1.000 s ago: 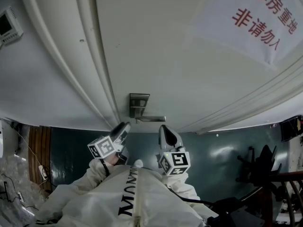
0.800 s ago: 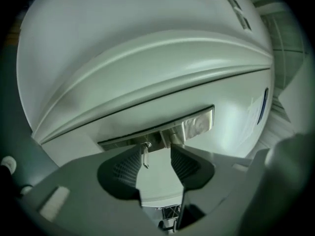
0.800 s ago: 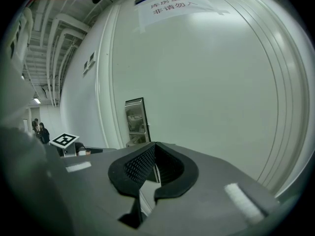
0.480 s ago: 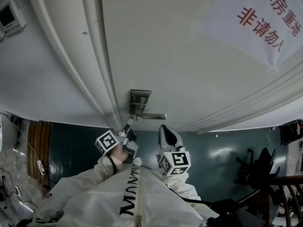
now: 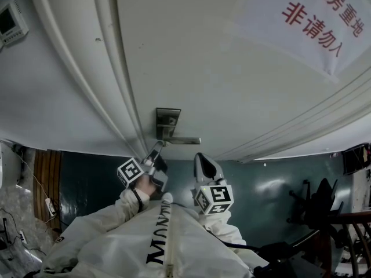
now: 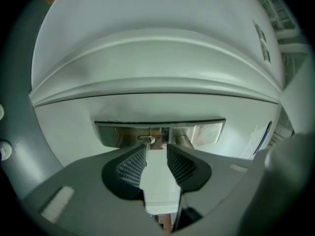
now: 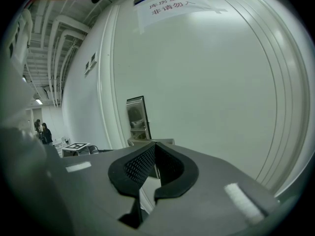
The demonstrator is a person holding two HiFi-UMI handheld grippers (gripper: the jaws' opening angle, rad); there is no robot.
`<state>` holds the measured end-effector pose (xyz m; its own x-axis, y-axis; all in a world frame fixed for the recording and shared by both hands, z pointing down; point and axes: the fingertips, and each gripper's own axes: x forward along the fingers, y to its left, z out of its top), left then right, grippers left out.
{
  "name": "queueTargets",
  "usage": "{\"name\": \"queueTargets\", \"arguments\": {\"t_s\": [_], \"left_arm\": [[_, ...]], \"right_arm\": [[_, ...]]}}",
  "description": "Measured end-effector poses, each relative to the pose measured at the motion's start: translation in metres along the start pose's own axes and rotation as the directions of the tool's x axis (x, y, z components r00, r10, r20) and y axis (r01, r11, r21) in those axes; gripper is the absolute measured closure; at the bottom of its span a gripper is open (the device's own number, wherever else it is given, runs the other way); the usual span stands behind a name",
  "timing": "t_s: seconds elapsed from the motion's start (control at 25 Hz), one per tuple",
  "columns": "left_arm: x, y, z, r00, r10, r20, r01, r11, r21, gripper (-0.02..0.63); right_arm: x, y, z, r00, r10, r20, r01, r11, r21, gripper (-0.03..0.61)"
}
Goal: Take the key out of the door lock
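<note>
While I hold my left gripper [image 5: 156, 150] up from the lower middle of the head view, its white-sleeved arm is stretched toward the lock plate [image 5: 167, 120] on the door [image 5: 203, 68], and its tips are right under the plate. Its jaws are closing, with a gap between them. In the left gripper view the key [image 6: 146, 140] sits in the lock at frame centre, at the tip of the left-hand pad; I cannot tell if they touch. The other pad stands apart. My right gripper [image 5: 201, 158] points upward just to the right, below the door handle [image 5: 184, 139], with its jaws pressed together on nothing.
</note>
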<state>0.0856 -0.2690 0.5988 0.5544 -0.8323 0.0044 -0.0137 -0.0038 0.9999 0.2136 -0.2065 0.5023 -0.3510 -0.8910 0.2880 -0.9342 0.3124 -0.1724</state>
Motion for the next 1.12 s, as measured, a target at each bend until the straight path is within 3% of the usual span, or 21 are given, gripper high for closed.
{"name": "queueTargets", "arguments": {"t_s": [0.88, 1.12], "left_arm": [[0.026, 0.023, -0.003, 0.998, 0.059, -0.009, -0.059, 0.998, -0.007, 0.485], [0.032, 0.022, -0.002, 0.998, 0.056, -0.017, -0.055, 0.998, 0.005, 0.537]], "right_arm": [[-0.004, -0.008, -0.002, 1.000, -0.012, -0.005, 0.012, 1.000, 0.008, 0.578], [-0.003, -0.007, -0.002, 1.000, -0.007, -0.004, 0.007, 1.000, 0.011, 0.578]]}}
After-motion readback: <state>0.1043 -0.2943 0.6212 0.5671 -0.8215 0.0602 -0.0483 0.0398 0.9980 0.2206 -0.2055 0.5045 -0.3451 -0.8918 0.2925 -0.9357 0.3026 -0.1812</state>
